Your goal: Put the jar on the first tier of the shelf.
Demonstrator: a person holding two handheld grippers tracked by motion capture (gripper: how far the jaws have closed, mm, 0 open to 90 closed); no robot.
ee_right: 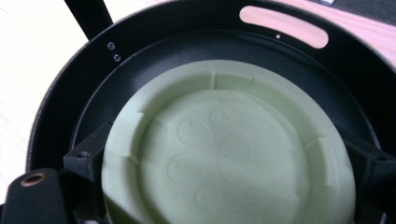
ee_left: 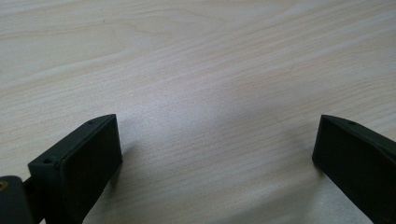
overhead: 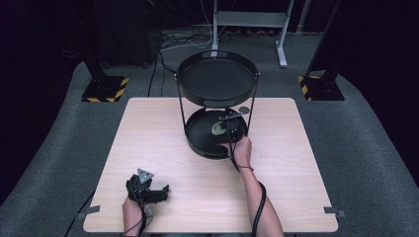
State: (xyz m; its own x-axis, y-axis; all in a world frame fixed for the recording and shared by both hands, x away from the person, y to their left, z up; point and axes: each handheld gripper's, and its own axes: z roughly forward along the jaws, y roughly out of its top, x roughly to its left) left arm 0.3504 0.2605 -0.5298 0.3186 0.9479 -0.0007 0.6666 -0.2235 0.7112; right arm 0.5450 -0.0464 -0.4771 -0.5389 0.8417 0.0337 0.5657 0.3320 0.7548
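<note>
The left claw rests low on the near left of the wooden bench, its jaws spread wide over bare wood. Farther in, the right claw reaches into the lower tray of a black two-tier stand, its jaws pinching a pale green disc by its two sides. The upper tray stands above.

Both grippers matte black. Left gripper has a grey three-cornered plate on top; its two jaws are blocky, flat-faced, each with a small screw hole. Right gripper carries a brass-coloured insert at its near-left corner. Black cable trails along the bare right forearm; no sleeves visible.
</note>
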